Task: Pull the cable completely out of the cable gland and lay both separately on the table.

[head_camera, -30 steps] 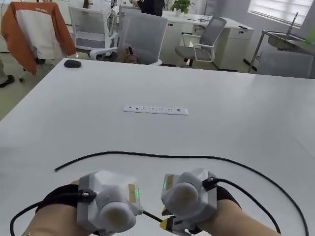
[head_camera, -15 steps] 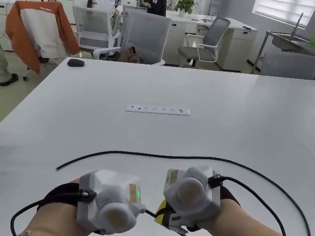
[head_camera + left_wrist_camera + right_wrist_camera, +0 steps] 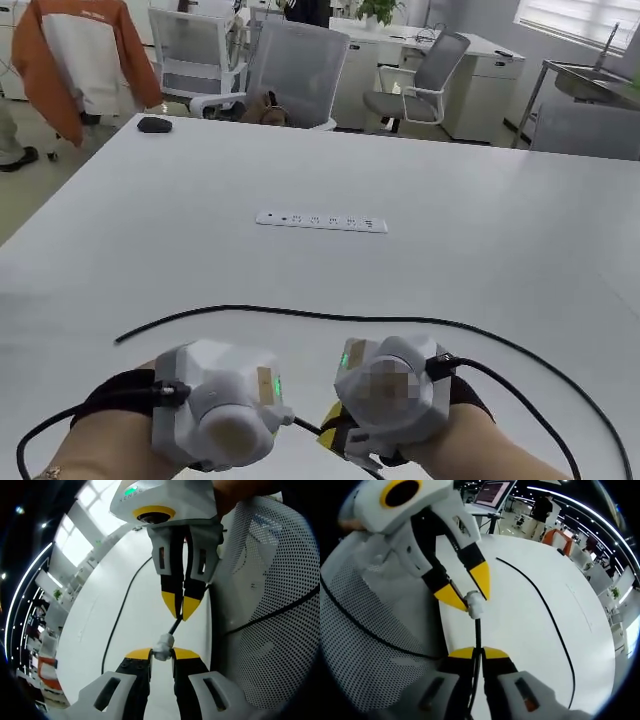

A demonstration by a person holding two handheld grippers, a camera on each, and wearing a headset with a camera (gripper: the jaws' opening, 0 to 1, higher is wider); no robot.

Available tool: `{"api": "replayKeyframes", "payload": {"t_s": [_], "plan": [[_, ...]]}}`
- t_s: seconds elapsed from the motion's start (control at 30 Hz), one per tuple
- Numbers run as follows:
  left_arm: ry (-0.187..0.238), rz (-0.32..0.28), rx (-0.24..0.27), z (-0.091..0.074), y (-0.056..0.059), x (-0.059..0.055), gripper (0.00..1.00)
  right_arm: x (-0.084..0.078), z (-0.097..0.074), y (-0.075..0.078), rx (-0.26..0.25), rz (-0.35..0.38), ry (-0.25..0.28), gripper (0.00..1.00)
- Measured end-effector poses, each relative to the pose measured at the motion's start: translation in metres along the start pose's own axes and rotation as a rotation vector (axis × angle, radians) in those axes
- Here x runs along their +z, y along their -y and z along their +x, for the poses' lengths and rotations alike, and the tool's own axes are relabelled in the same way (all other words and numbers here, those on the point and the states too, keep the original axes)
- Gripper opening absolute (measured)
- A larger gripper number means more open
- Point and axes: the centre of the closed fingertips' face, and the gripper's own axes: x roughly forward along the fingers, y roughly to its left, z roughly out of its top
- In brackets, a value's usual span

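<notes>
White counter (image 3: pixel 480 250) takes up most of the head view, and both tongs sit right at the near edge around 6 o'clock, with the person's hands in black gloves behind them. The left tongs (image 3: pixel 162 654) are clenched on the little white cable gland (image 3: pixel 474 604), which sits pinched between the yellow tips. The right tongs (image 3: pixel 478 652) are clamped on the black cable (image 3: pixel 330 318) just beside the gland, tip to tip with the other pair. In the left gripper view you can see a short bit of cable running from the gland straight into the right tongs' closed tips, so the cable is not out of the gland yet, and both are held just above the counter edge.

A bit further out, the rest of the cable lies on the counter in a long shallow curve, with its free end at about 9 o'clock and the other side heading off toward 4 o'clock. Past that, near the middle, there's a white power strip (image 3: pixel 321 222). A dark mouse (image 3: pixel 154 125) sits at the far edge at about 11 o'clock. Beyond the counter are grey office chairs (image 3: pixel 295 75) at 12 o'clock, and an orange and white jacket (image 3: pixel 75 55) hangs at 11 o'clock.
</notes>
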Motion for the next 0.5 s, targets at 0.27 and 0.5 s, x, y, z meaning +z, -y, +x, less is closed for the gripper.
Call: {"api": "replayKeyframes", "payload": {"t_s": [0.27, 0.5], "plan": [[-0.015, -0.041, 0.084, -0.028, -0.021, -0.006, 0.17, -0.002, -0.004, 0.016, -0.070, 0.033, -0.003, 0.03], [-0.025, -0.042, 0.072, -0.035, -0.018, 0.001, 0.17, 0.001, -0.023, 0.049, -0.177, 0.174, 0.078, 0.03]]}}
